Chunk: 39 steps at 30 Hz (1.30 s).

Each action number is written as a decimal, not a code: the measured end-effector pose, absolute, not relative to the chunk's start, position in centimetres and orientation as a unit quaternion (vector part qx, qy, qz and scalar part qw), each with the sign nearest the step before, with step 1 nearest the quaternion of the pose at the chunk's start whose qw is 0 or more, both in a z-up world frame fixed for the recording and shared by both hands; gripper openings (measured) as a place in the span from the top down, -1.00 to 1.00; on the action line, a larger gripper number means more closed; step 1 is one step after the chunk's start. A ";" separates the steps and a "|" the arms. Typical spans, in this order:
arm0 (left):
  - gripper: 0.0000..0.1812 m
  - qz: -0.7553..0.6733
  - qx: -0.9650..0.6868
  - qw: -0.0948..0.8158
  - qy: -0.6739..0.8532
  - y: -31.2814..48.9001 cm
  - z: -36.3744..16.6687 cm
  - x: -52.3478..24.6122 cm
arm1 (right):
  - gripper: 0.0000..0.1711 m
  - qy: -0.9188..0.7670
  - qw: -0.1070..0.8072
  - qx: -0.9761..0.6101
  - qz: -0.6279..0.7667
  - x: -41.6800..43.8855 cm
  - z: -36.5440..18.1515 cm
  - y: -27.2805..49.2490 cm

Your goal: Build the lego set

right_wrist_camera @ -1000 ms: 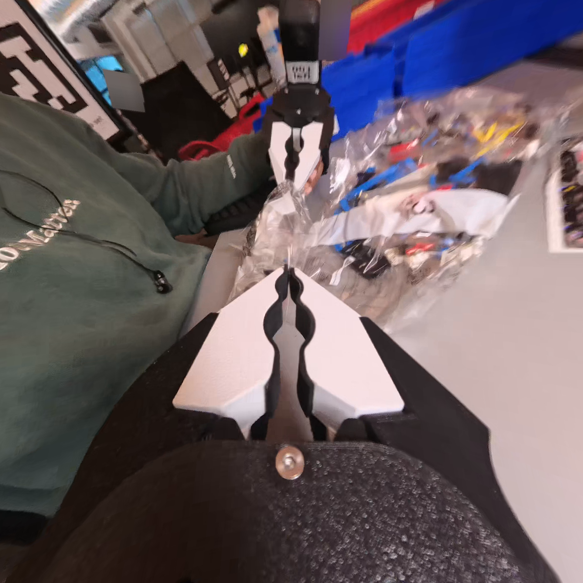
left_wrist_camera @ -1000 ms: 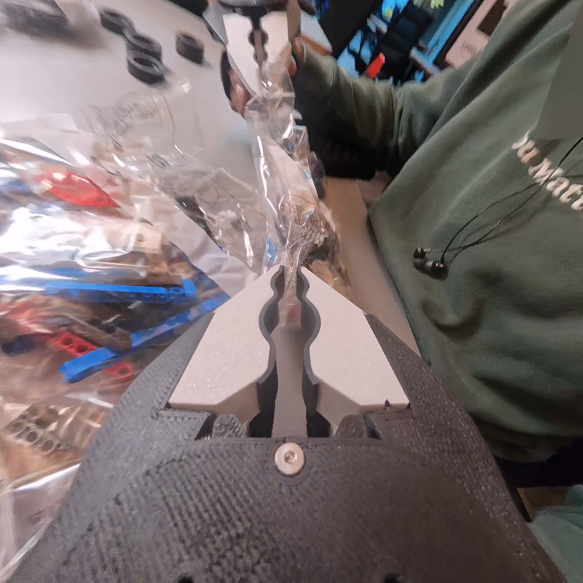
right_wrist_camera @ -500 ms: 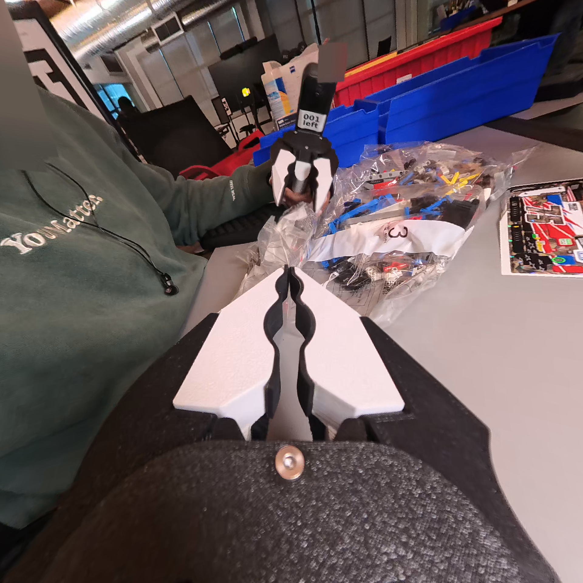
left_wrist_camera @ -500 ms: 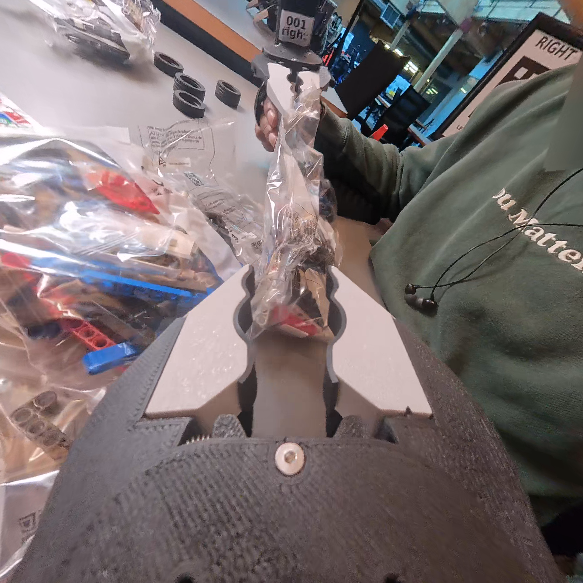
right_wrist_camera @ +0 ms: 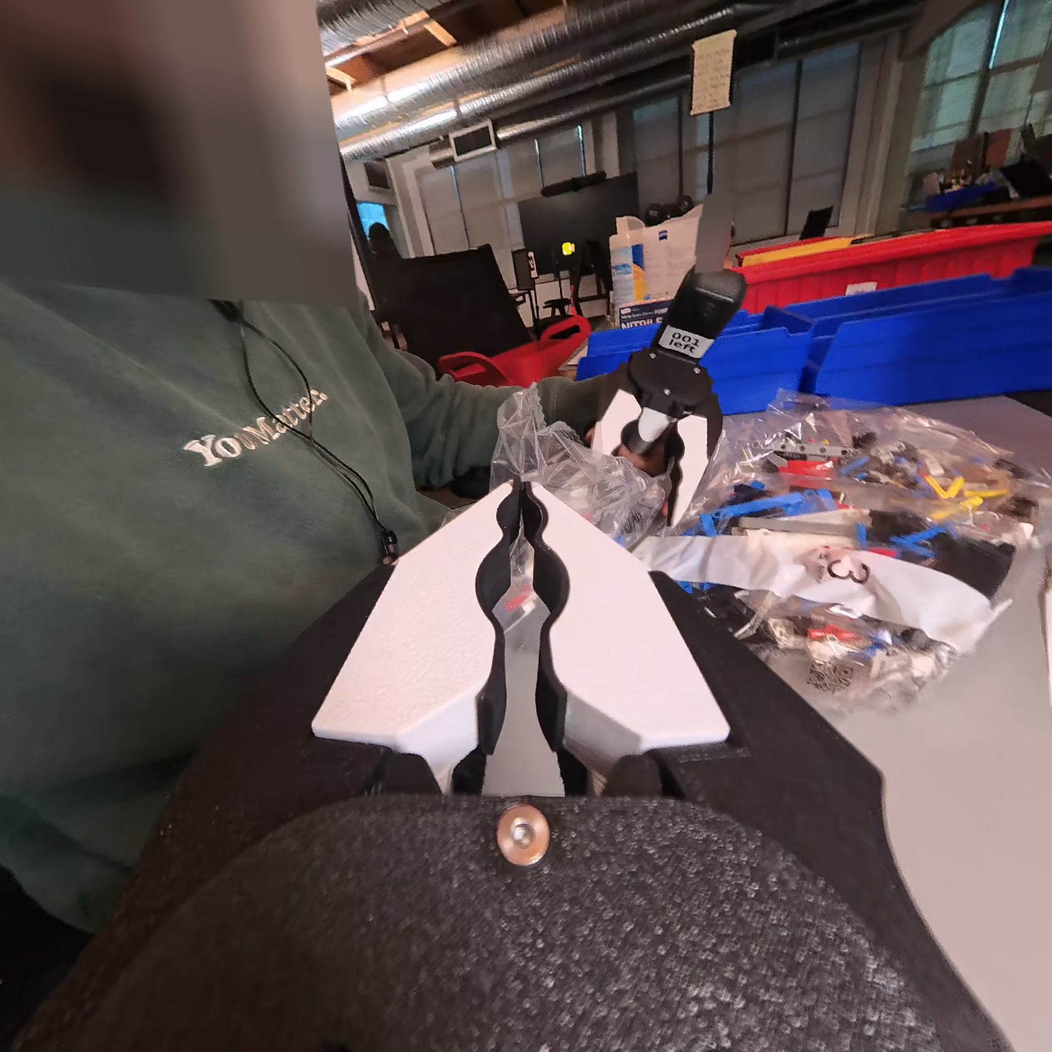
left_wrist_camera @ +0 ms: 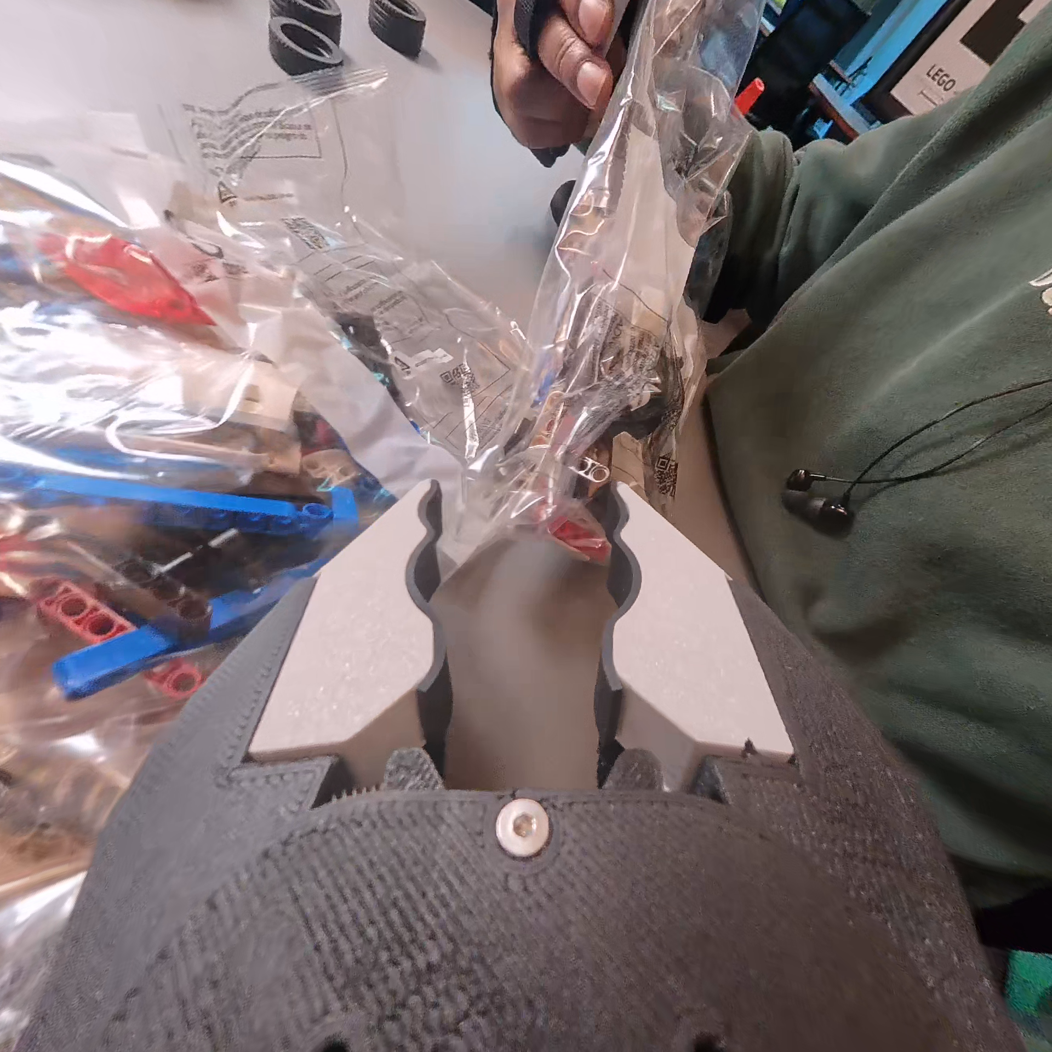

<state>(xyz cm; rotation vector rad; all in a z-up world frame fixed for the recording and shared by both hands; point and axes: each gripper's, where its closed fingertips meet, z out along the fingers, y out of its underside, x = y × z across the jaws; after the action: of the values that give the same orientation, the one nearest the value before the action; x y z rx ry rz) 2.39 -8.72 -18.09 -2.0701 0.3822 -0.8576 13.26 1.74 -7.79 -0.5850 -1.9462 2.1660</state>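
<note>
A small clear bag [left_wrist_camera: 620, 319] of lego pieces is held up off the desk, its crumpled plastic stretched tall; dark and red pieces are gathered at its lower end. Its upper edge is pinched between closed tips [right_wrist_camera: 521, 501]. A large clear bag [right_wrist_camera: 865, 546] crossed by a white band, packed with blue, black, red and yellow pieces, lies on the grey desk [right_wrist_camera: 939, 797]. Black tyres [left_wrist_camera: 304, 40] stand beyond it.

Our left gripper [left_wrist_camera: 521, 512] w/ pale grey fingers, dark ribbed body, silver screw at 6 o'clock, our right gripper [right_wrist_camera: 521, 492] w/ white fingers, black wavy pads, our dark green sweatshirt [right_wrist_camera: 171, 455], black earbud cable.
</note>
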 end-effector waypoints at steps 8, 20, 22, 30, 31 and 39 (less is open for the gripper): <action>0.78 -0.344 -0.776 0.497 0.179 -8.7 -13.8 2.5 | 1.00 -0.642 0.127 -0.214 0.725 13.2 -6.9 3.9; 0.99 -0.302 -0.744 0.556 0.214 -10.4 -9.6 1.2 | 0.97 -0.672 0.121 -0.340 0.646 9.9 -11.7 6.8; 0.98 -0.308 -0.737 0.564 0.209 -10.4 -9.0 1.1 | 0.65 -0.666 0.158 -0.343 0.643 9.5 -9.3 7.2; 0.98 -0.314 -0.760 0.518 0.237 -8.7 -9.2 1.5 | -0.02 -0.822 0.167 -0.240 0.489 9.1 -5.2 0.2; 0.98 -0.310 -0.763 0.513 0.241 -8.5 -9.1 1.5 | -0.02 -0.831 0.156 -0.229 0.481 9.2 -4.6 -0.3; 0.98 -0.300 -0.751 0.510 0.293 -7.5 -7.5 3.3 | 0.75 -0.923 0.109 -0.197 0.313 7.1 -10.4 -2.1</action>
<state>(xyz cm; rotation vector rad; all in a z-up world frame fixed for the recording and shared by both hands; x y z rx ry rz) 3.30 -7.51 -7.51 -1.8091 0.7054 -0.7224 7.08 -2.10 -10.39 -0.5784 -2.7144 0.9194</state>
